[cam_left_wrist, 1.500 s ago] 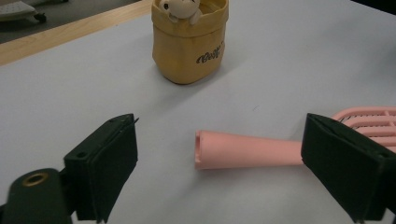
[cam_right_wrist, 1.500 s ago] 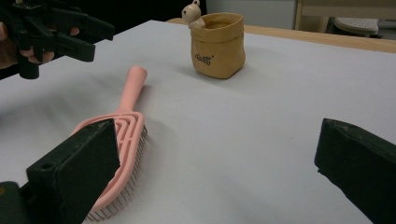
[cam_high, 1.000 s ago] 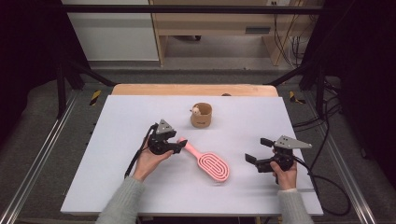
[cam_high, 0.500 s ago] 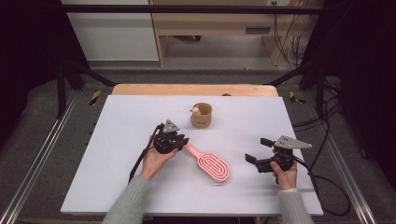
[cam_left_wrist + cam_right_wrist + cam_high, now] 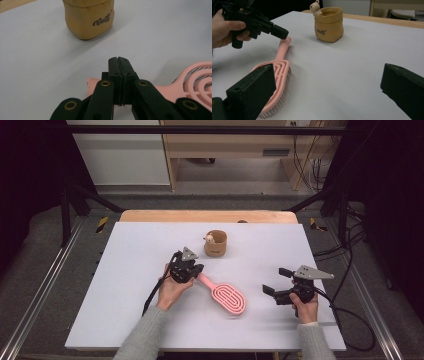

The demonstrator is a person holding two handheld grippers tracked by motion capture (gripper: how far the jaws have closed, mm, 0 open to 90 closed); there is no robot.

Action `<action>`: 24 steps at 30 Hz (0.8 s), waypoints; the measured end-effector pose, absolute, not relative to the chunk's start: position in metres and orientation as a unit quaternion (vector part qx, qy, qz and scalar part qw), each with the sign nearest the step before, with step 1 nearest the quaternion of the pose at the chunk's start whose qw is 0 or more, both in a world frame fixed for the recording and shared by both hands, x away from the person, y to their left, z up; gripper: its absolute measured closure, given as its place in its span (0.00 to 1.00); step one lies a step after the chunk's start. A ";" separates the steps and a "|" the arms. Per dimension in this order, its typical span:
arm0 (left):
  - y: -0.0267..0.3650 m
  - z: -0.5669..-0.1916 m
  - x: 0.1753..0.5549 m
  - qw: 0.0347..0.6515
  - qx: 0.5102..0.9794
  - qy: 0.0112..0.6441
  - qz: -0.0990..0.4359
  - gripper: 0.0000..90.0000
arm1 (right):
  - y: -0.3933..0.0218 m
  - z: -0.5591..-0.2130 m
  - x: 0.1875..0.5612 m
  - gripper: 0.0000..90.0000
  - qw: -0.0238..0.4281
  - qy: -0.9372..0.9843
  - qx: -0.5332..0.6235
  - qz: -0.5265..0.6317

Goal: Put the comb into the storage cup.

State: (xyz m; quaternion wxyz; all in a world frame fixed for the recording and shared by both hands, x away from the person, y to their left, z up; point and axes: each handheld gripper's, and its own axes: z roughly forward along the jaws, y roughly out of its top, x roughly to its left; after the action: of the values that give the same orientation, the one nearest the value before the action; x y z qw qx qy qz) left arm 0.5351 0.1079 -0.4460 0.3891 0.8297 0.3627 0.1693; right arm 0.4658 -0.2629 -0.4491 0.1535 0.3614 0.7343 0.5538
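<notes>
You are working with one pink hairbrush (image 5: 223, 295), one tan pouch-shaped cup (image 5: 216, 243) and two grippers. The brush is lying flat on the white table (image 5: 130, 250), just in front of the middle, its oval head of looped ribs pointing toward your right side and its bristles facing down onto the table; the plain straight handle is running up and left to your left gripper (image 5: 192, 269).

That left gripper is sitting over the handle's end with its jaws brought together; in the left gripper view (image 5: 119, 61) the pads are meeting with no gap showing, and the pink handle is passing just under and behind them, so you cannot tell from here whether they are pinching it. Those jaws have just been closing. Compared with a second ago, your left hand is sitting slightly nearer the cup, and the brush is lying where it was.

Your right gripper (image 5: 276, 280) is hovering well to the right of the brush head, jaws spread wide with nothing between them.

The cup, with a small figure on its rim, is standing upright beyond the handle.
</notes>
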 end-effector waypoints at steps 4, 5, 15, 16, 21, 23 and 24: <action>0.106 -0.448 0.539 0.385 0.830 0.368 0.166 1.00 | -0.263 -0.449 0.466 0.00 0.153 0.734 0.361 0.554; 0.106 -0.448 0.539 0.384 0.830 0.368 0.167 1.00 | -0.263 -0.449 0.466 0.00 0.153 0.734 0.361 0.554; 0.104 -0.452 0.544 0.371 0.834 0.372 0.169 1.00 | -0.263 -0.449 0.466 0.00 0.153 0.734 0.361 0.554; 0.105 -0.453 0.544 0.370 0.835 0.372 0.166 1.00 | -0.263 -0.449 0.466 0.00 0.153 0.734 0.361 0.554; 0.107 -0.453 0.544 0.365 0.839 0.371 0.159 1.00 | -0.263 -0.449 0.466 0.00 0.153 0.734 0.361 0.554; 0.107 -0.453 0.544 0.362 0.840 0.371 0.159 1.00 | -0.263 -0.449 0.466 0.00 0.153 0.734 0.361 0.554; 0.107 -0.453 0.544 0.361 0.841 0.370 0.159 1.00 | -0.263 -0.449 0.466 0.00 0.153 0.734 0.361 0.554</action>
State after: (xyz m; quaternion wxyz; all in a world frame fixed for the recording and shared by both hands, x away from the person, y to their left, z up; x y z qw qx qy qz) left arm 0.5436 0.1071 -0.4527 0.3615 0.8407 0.3702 0.1594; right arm 0.4659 -0.2628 -0.4492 0.1529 0.3612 0.7344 0.5539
